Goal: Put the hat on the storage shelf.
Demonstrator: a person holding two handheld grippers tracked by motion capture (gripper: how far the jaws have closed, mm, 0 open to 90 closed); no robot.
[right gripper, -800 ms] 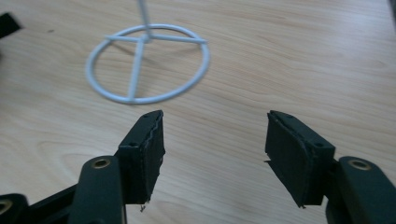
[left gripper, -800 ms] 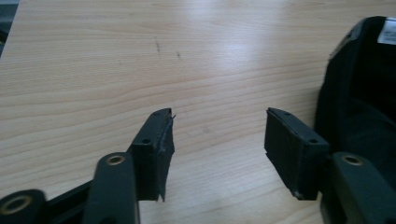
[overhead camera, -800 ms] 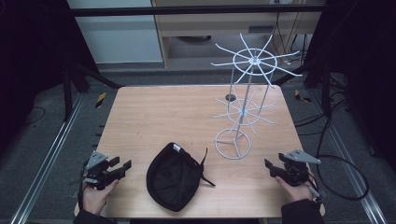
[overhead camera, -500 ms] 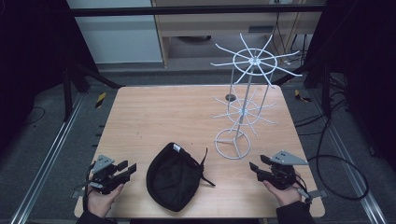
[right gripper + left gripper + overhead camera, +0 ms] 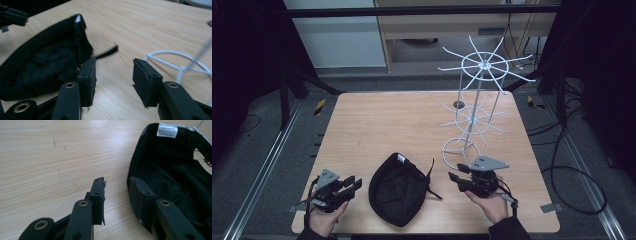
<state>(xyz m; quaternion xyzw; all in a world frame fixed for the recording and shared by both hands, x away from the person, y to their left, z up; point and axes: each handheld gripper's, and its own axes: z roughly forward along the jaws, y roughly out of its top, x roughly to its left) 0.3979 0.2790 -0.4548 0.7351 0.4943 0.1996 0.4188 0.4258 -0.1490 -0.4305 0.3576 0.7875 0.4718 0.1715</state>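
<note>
Lying crown-down near the front edge of the table, the black cap sits between the two grippers with its open underside facing up. That placement makes sense: the rim is exposed on both sides, so either jaw pair can bite the edge without flipping it first. It looks soft and slumped, dark cotton, with a white size label sewn inside the band and a strap trailing off toward the right.

Left gripper rests low just beside the cap's left rim, jaws spread, nothing between them; in the left gripper view one jaw sits right at the cap edge, though I can't tell if it touches. Right gripper sits near the cap's right side, jaws also spread and empty, aimed at the strap end.

Further out, the white wire rack stands upright at the right of the table, its ring base just behind the right gripper. My read: the prongs are the likely hanging spot, so the cap is staged close by.
</note>
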